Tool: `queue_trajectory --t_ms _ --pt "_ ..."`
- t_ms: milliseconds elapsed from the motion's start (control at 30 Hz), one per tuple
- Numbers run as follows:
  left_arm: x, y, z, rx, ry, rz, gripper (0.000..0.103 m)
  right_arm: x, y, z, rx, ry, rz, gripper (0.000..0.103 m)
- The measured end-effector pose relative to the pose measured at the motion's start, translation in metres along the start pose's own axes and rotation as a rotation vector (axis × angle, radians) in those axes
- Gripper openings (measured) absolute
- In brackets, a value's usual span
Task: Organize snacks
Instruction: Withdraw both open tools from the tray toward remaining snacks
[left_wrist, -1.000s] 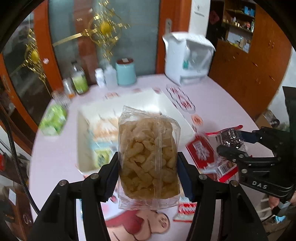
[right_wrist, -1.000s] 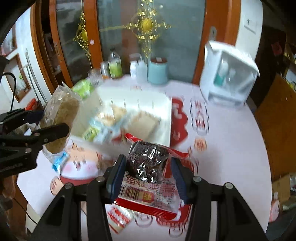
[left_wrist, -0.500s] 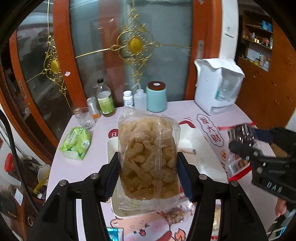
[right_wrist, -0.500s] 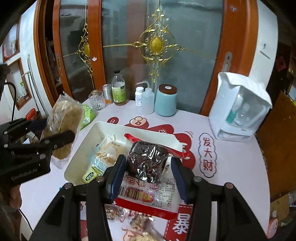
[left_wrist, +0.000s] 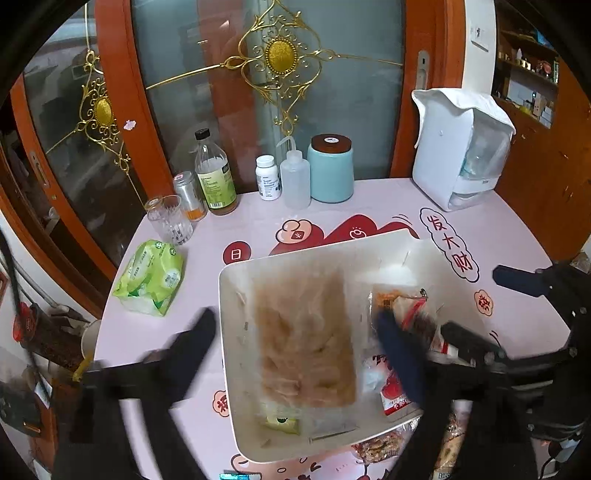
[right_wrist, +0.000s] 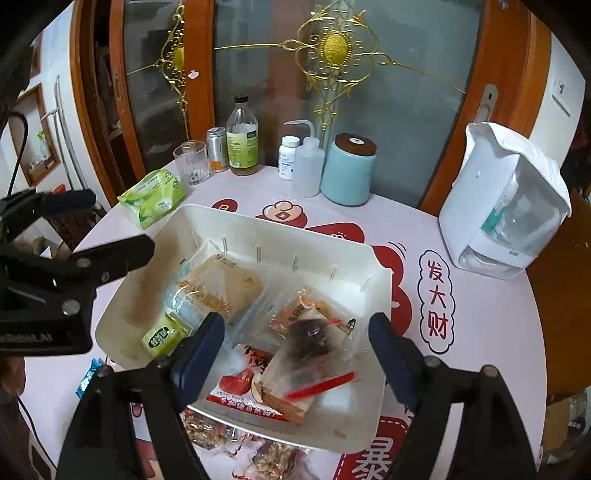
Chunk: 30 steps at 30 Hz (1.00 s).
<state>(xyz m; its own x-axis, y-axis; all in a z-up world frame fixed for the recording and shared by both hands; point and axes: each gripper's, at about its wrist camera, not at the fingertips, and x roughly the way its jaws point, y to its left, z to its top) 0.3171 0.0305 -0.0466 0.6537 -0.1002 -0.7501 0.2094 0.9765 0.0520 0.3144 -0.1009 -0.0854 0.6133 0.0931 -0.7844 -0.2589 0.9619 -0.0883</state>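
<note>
The clear bag of puffed snacks (left_wrist: 304, 339) is over the white tray (left_wrist: 236, 369) and looks blurred in the left wrist view, so I judge it is dropping in, or has just landed, on the left side of the tray. Through the plastic one sees pale tan curled sticks; the bag is soft and flat and will likely settle over the small packets under it. Beside it, on the right side of the tray, lies the red-and-clear snack packet (right_wrist: 306, 354) with a dark piece inside and a red strip near its edge. A small green packet (right_wrist: 162, 338) sits in the near left corner of the tray.

The left gripper (left_wrist: 295, 339) has its jaws wide apart and holds nothing — the bag is between them but not touched. The right gripper (right_wrist: 295, 343) is also spread wide, above the red packet, holding nothing. Both stand open because the snacks are let go into the tray.

On the counter (right_wrist: 480, 350), in front of the tray, more nut packets (right_wrist: 207, 434) wait — still outside.
</note>
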Motion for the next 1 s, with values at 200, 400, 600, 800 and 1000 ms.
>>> queue_trajectory --t_ms 200,400,600,800,1000 --pt "-0.005 -0.001 -0.003 0.005 -0.021 -0.008 0.095 -0.009 0.004 -0.009 -0.008 -0.013 0.013 0.081" --pt "-0.023 0.000 -0.007 -0.007 -0.057 -0.002 0.095 -0.030 -0.002 -0.016 0.036 -0.046 0.034 0.081" --pt "-0.047 0.000 -0.013 -0.027 -0.086 -0.004 0.095 -0.052 -0.008 -0.021 0.079 -0.076 0.046 0.081" --pt "-0.079 -0.005 -0.019 -0.026 -0.128 0.001 0.095 -0.082 -0.011 -0.031 0.106 -0.110 0.057 0.081" --pt "-0.108 -0.012 -0.031 -0.046 -0.146 -0.001 0.096 -0.109 -0.012 -0.053 0.109 -0.131 0.062 0.081"
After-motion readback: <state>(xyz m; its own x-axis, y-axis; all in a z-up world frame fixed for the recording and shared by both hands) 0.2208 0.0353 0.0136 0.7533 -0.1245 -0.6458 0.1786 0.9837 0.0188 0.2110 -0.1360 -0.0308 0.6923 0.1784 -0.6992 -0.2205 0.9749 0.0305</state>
